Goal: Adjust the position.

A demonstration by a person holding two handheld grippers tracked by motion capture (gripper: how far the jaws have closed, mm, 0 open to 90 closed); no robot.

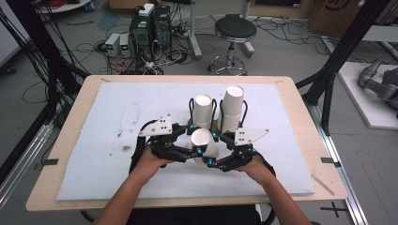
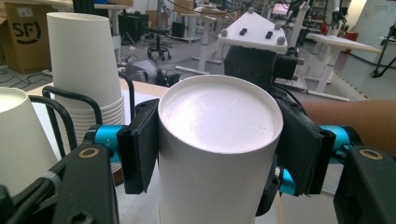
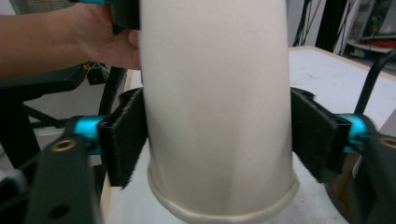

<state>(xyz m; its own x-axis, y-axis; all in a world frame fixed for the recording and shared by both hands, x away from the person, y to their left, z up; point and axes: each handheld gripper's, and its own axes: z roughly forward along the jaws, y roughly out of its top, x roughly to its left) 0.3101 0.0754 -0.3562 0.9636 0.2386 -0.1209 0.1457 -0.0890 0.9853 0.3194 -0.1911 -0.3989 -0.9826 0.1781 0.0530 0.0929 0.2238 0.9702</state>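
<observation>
Paper cup (image 1: 202, 142), white and turned upside down with its flat bottom facing up, sits between both tongs over the white mat (image 1: 117, 154) that covers the wooden table (image 1: 65, 197), a little toward the near edge and around the middle of its width. In the left gripper view the left tongs (image 2: 219, 149) press their black pads against the cup's upper part, one on each side, gripping it firmly. In the right gripper view the right tongs (image 3: 219, 140) straddle the cup lower down, near its rolled rim; the left pad touches the wall, while the right pad looks to stand a hair off it, so the hold there seems loose at best. The person's left hand (image 1: 151, 159) and right hand (image 1: 251, 165) come in from the near edge, with the grey plates of both grippers flanking the cup. Just behind it, toward the far edge, stand two black wire holders: one carries a short stack of cups (image 1: 203, 111), the other a taller stack of cups (image 1: 232, 108), both inverted. A black stool (image 1: 234, 30) stands on the floor beyond the table.
</observation>
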